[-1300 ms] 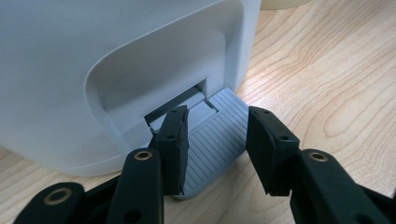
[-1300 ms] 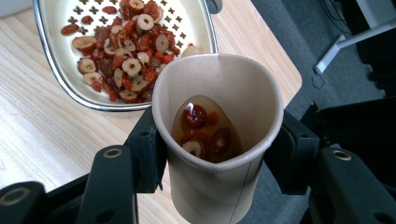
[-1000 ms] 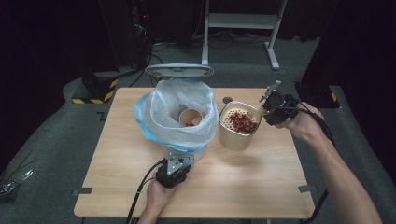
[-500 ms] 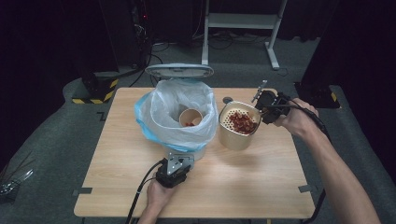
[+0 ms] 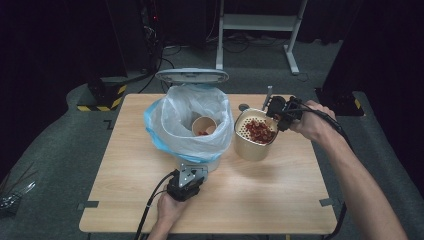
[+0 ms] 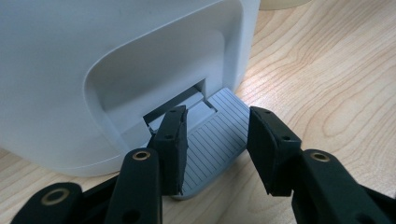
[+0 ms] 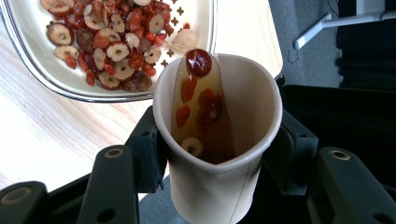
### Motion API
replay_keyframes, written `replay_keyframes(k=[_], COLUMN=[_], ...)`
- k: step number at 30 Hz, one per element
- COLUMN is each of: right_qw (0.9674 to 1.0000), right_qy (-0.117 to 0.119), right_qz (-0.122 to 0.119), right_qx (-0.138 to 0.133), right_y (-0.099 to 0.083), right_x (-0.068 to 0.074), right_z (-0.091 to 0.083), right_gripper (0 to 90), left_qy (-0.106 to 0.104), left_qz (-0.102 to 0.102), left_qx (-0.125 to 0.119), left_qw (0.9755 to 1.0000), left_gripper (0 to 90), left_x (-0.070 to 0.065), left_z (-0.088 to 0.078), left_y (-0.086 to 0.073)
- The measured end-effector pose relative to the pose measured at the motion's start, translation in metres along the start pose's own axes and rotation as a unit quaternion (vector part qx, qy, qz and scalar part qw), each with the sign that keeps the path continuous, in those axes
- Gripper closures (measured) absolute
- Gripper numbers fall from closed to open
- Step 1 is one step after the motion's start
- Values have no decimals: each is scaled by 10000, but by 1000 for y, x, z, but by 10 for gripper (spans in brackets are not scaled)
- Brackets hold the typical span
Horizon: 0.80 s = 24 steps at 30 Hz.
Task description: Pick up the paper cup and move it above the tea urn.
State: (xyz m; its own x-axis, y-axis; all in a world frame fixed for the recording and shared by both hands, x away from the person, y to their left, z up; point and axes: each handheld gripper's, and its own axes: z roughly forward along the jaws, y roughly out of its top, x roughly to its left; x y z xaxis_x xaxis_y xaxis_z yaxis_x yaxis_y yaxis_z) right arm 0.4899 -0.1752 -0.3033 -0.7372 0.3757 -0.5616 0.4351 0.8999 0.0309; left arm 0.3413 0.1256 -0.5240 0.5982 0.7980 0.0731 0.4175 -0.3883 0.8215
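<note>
My right gripper (image 7: 219, 149) is shut on a paper cup (image 7: 224, 186), tipped mouth-down over a perforated strainer (image 7: 70, 91). Brown liquid with red berries and a date slice runs toward the cup's lip. The strainer holds sliced dates and red berries (image 7: 107, 46). In the high view the right gripper (image 5: 280, 112) sits at the far right rim of the strainer pot (image 5: 252, 147). My left gripper (image 5: 187, 180) is at the foot of a white pedal bin (image 5: 212, 162). Its jaws stand apart over the grey ribbed pedal (image 6: 219, 130), pressing it down.
The bin's lid (image 5: 191, 76) stands up at the back and a blue-white plastic bag (image 5: 165, 125) lines it. Another paper cup (image 5: 203, 126) lies inside the bag. The wooden table (image 5: 250, 200) has bare room at the front and right.
My right gripper has moved left with the cup, up to the strainer's rim. The left gripper has stayed on the pedal.
</note>
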Motion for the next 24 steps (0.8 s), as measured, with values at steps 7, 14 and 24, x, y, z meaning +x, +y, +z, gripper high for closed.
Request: replay_keyframes(k=[7,14,24], right_qw=[9986,9960,9920], right_qy=[-144,-224,-233], right_qz=[-424,-655,-895], right_qx=[285,563,858], right_y=[15,25,30], right_x=[5,6,7], right_z=[-3,-2,-5], right_gripper=[463,464,468], left_qy=[-3,-10,-14], left_qz=[-3,0,23], left_qx=[-1,-1,16], left_qw=[10000,10000,10000], left_gripper=[579,575,573], left_x=[0,0,0], left_z=[0,0,0], left_y=[0,0,0])
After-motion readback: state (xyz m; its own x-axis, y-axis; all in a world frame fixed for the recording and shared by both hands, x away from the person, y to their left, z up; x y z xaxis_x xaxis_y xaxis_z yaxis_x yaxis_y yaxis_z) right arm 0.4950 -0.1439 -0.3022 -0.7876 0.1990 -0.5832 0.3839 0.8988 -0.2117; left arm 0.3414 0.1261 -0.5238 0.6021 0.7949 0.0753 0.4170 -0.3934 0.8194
